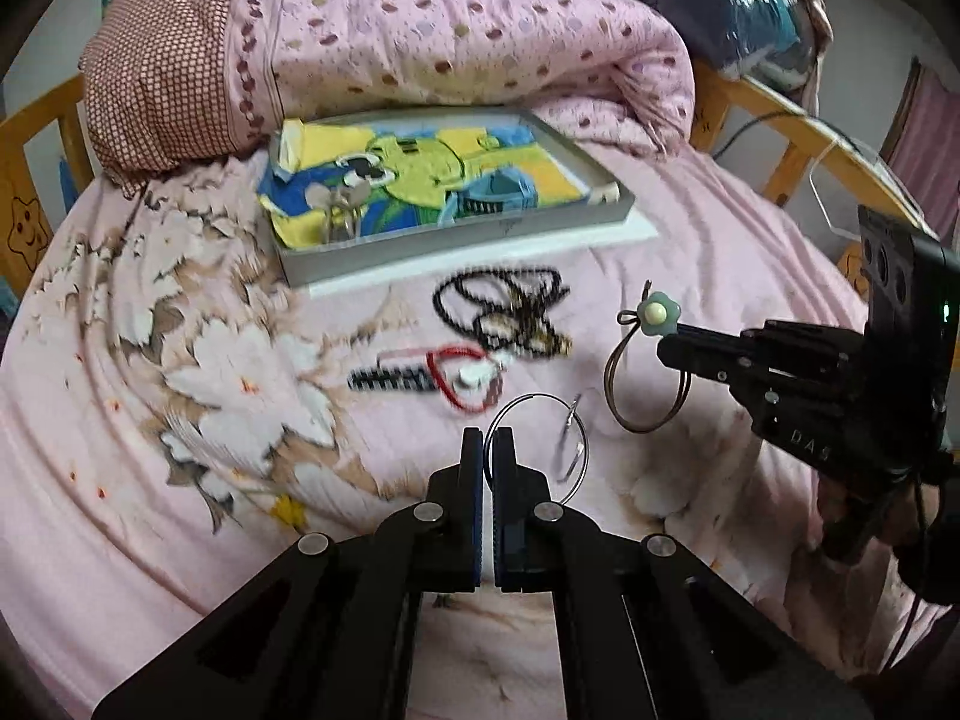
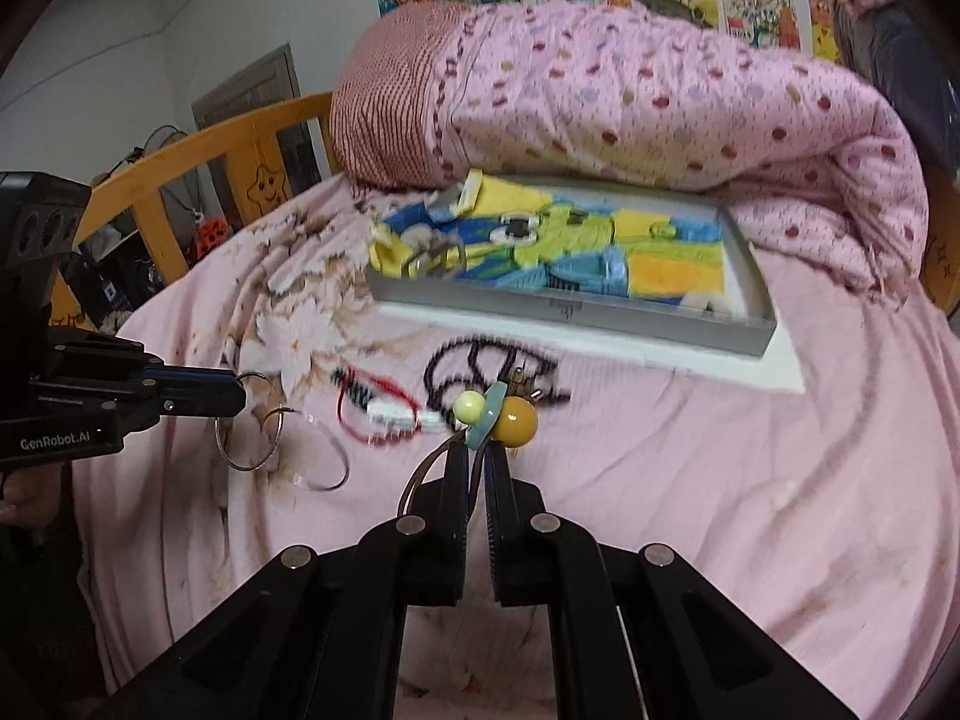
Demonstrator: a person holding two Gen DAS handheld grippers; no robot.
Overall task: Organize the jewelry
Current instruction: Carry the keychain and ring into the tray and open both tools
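Observation:
My left gripper (image 1: 487,441) is shut on a silver hoop earring (image 1: 543,447) and holds it above the pink bedsheet; it also shows in the right wrist view (image 2: 240,396) with the hoop (image 2: 249,438). My right gripper (image 2: 477,459) is shut on a wire bangle with a green flower and beads (image 2: 489,411), lifted off the bed; it shows in the left wrist view (image 1: 663,348) with the bangle (image 1: 645,384). A black bead necklace (image 1: 498,300), a red cord piece (image 1: 459,375) and a black-and-white strip (image 1: 390,378) lie on the sheet. A grey tray (image 1: 456,252) lined with a colourful cloth holds some silver rings (image 1: 342,213).
A rolled pink dotted quilt (image 1: 420,42) lies right behind the tray. Orange wooden bed rails (image 1: 42,138) run along the left and the right (image 1: 798,144). A clear plastic hoop (image 2: 324,450) lies on the sheet near the left gripper.

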